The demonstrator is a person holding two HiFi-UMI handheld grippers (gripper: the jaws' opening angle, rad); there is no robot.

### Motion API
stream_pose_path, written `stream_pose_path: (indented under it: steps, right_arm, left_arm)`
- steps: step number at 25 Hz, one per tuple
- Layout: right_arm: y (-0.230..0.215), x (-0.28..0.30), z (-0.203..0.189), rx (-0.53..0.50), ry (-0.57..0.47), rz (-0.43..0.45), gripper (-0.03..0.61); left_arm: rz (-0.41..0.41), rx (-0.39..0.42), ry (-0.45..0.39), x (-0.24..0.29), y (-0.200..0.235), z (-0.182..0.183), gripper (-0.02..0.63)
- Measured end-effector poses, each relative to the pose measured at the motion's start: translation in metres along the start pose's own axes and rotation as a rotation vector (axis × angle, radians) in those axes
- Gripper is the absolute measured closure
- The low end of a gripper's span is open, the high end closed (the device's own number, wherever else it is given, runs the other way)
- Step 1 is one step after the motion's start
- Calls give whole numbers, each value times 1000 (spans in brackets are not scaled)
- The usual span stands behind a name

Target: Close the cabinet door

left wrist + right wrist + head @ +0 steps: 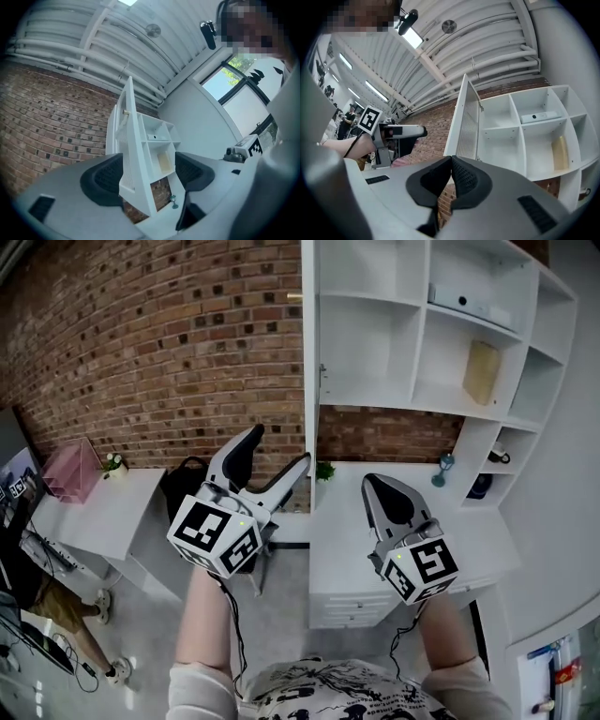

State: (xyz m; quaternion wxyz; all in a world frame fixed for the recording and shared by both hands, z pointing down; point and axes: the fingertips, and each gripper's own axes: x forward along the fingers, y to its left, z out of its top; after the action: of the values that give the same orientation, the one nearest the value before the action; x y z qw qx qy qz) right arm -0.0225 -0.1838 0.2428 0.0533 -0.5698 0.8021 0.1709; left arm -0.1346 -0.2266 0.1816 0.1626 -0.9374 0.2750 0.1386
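The white wall cabinet [375,343] has its door [310,352] swung out, edge-on in the head view, with a small brass knob [294,297] near the top. My left gripper [278,450] is open and raised just below and left of the door's lower edge, apart from it. In the left gripper view the door [133,154] stands between the open jaws, but farther off. My right gripper [375,482] is shut on nothing, lower and to the right, over the desk. In the right gripper view the door [466,122] rises beyond the shut jaws.
The open shelves hold a white box [469,304], a tan folder [481,372] and a mug [498,455]. A white desk [337,559] below carries a small plant [324,471] and a teal goblet [441,468]. A black chair [187,486] and a pink rack [73,470] stand left.
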Motion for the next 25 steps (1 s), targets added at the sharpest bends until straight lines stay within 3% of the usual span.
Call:
stream_pose_path:
  steps: [3, 11, 17, 22, 25]
  right_arm:
    - [-7, 21, 11, -23, -25, 12, 563]
    - [-28, 72, 34, -73, -57, 10, 563]
    - [-43, 115, 54, -85, -68, 4, 563]
    - [-61, 136, 58, -88, -87, 3, 563]
    - [-60, 135, 53, -104, -101, -7, 563]
  left_arm:
    - [-9, -43, -71, 21, 31, 24, 264]
    - [-70, -35, -155, 74, 88, 85, 264]
    - [-201, -92, -216, 119, 118, 132, 264]
    - [-345, -200, -255, 151, 135, 149, 279]
    - [-376, -243, -273, 148, 141, 148, 341]
